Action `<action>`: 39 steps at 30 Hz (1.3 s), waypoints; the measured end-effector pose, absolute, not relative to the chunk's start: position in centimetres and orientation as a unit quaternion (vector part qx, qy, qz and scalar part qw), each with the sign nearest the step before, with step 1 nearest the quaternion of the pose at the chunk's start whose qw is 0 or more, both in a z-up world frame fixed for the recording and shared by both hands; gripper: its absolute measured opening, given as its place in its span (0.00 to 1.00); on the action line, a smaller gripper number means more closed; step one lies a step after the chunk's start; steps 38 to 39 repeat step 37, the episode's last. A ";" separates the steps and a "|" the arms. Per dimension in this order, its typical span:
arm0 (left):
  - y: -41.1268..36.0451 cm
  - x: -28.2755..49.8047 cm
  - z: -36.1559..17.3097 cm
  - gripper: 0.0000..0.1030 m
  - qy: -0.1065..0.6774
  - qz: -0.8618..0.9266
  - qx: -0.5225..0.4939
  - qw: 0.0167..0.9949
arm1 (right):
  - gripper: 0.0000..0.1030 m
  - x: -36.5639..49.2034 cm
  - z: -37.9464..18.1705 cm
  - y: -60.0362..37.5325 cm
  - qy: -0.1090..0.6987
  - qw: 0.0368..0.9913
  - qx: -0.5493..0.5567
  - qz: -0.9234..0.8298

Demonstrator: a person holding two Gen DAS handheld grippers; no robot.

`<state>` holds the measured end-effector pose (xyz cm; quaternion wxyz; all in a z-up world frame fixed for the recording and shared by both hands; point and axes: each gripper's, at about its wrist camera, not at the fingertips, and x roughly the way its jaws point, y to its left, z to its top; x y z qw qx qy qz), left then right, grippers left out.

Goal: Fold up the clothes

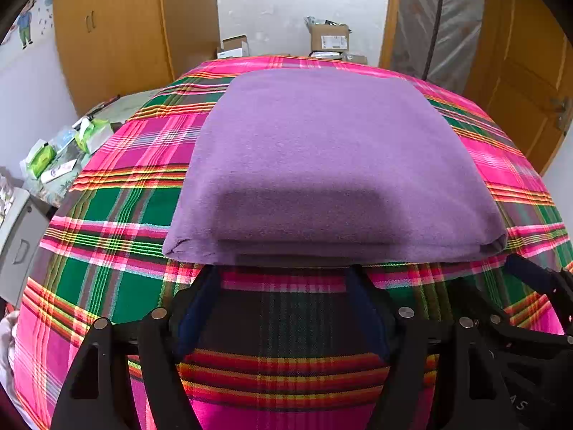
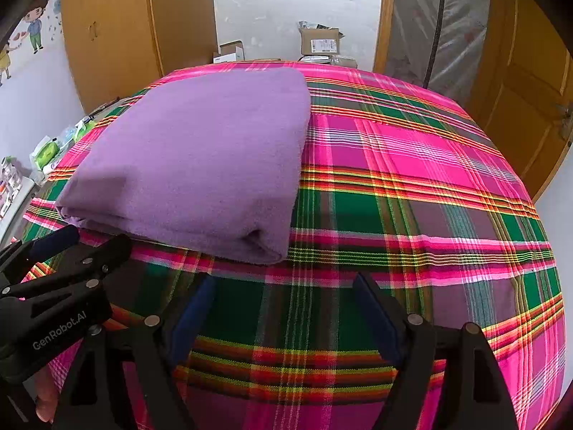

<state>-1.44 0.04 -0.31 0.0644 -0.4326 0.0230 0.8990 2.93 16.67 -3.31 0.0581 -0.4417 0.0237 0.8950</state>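
A purple cloth [image 1: 322,165] lies folded into a neat thick rectangle on the plaid-covered table [image 1: 118,215]. My left gripper [image 1: 283,272] is open and empty, its fingertips just short of the fold's near edge. In the right wrist view the purple cloth [image 2: 200,157] sits to the left. My right gripper [image 2: 283,279] is open and empty over bare plaid [image 2: 412,179], just right of the cloth's near corner. The left gripper [image 2: 64,247] shows at the left edge of that view, and the right gripper's finger [image 1: 530,279] shows at the right edge of the left wrist view.
Wooden wardrobes [image 1: 118,36] stand behind on the left, a wooden door [image 1: 519,71] on the right. Cardboard boxes [image 1: 329,37] sit beyond the table's far edge. A side surface with packets [image 1: 53,154] and a grey drawer unit [image 1: 18,247] lies left.
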 end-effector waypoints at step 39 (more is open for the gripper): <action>0.1 -1.5 -0.3 0.73 0.022 0.899 -0.433 0.065 | 0.78 2.8 -3.3 16.7 0.024 0.058 -0.442 0.895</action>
